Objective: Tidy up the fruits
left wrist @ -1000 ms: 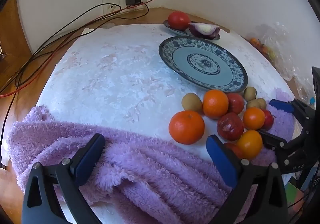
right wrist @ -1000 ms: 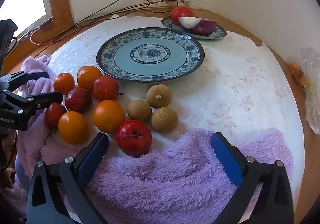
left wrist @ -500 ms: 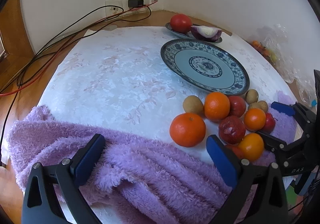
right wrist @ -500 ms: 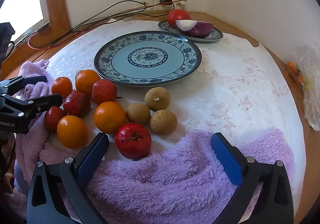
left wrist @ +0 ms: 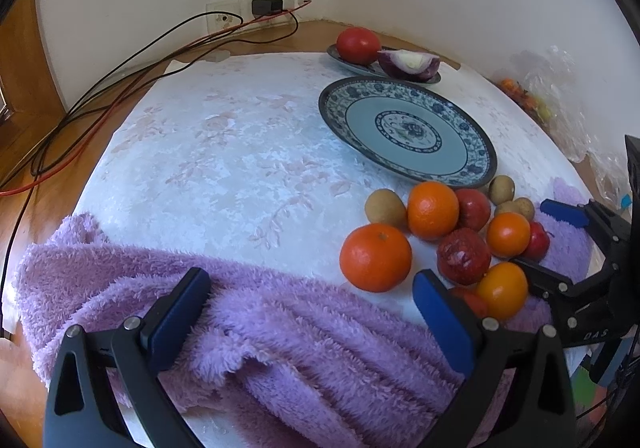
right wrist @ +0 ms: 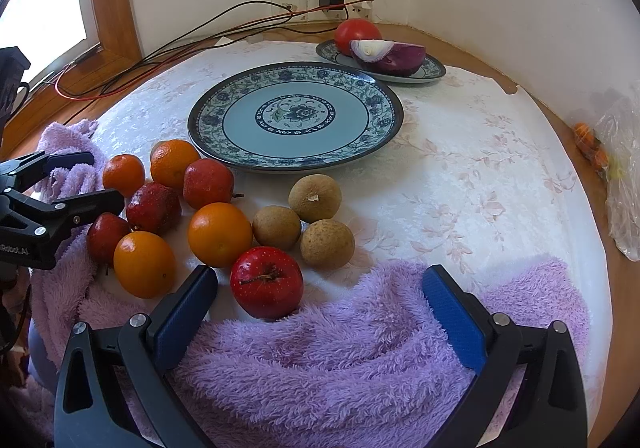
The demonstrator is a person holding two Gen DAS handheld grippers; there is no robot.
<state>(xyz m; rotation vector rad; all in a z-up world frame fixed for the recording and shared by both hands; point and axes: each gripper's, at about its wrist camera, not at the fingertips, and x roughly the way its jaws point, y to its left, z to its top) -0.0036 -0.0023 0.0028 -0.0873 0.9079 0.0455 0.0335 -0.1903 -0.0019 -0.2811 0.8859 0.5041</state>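
Observation:
A pile of loose fruit lies on the white tablecloth: several oranges (right wrist: pixel 219 234), red apples (right wrist: pixel 266 281) and three brown round fruits (right wrist: pixel 327 243). The same pile (left wrist: pixel 375 257) shows at the right of the left wrist view. A large blue patterned plate (right wrist: pixel 372 116) stands empty just behind the fruit; it also shows in the left wrist view (left wrist: pixel 476 144). My left gripper (left wrist: pixel 308 308) is open and empty over the purple towel (left wrist: pixel 260 332), left of the fruit. My right gripper (right wrist: pixel 320 304) is open and empty, low over the towel (right wrist: pixel 340 360), with a red apple just ahead between its fingers.
A small plate (right wrist: pixel 434 70) with a tomato (right wrist: pixel 357 33) and a cut red onion (right wrist: pixel 390 54) stands at the back. Black and red cables (left wrist: pixel 100 88) run from a wall socket across the wooden surface. A clear plastic bag (right wrist: pixel 622 176) lies at the right edge.
Both cameras have eased slightly, so the fruit and plate sit a little lower in view. Nothing on the table has moved and both grippers stay open.

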